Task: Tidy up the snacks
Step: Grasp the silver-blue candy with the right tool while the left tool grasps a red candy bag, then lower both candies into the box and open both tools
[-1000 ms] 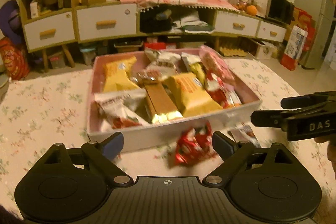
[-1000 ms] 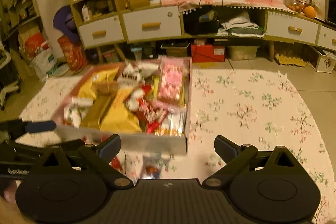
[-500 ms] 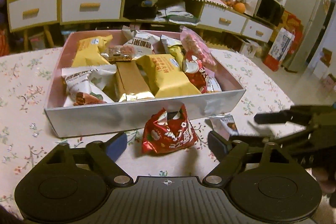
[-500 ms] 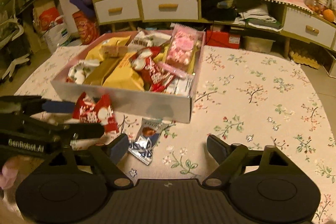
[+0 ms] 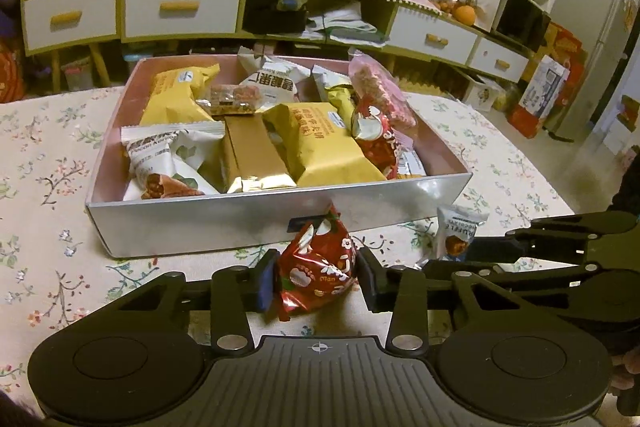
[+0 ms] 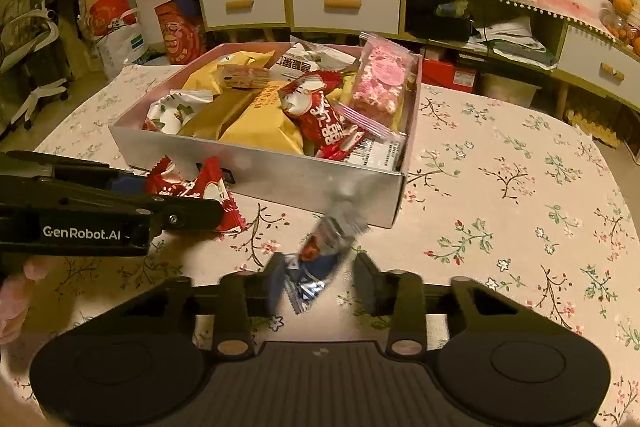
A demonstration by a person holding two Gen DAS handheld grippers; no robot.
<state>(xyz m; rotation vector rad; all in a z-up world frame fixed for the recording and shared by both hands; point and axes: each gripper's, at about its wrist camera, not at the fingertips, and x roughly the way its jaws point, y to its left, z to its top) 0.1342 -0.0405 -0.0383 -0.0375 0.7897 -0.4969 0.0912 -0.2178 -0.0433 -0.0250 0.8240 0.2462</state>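
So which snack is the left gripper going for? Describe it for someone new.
Find the silver-walled box of snacks on the floral tablecloth. In front of its near wall, between the left gripper fingers, sits a crinkly red packet, unlike the white-and-blue packet nearby.

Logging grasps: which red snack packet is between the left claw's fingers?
The red packet on the tablecloth before the box, not the red one lying inside it.

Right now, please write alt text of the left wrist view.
The left tongs grip a red snack packet on a floral tablecloth, before a full snack box. The right tongs reach a small silver packet.
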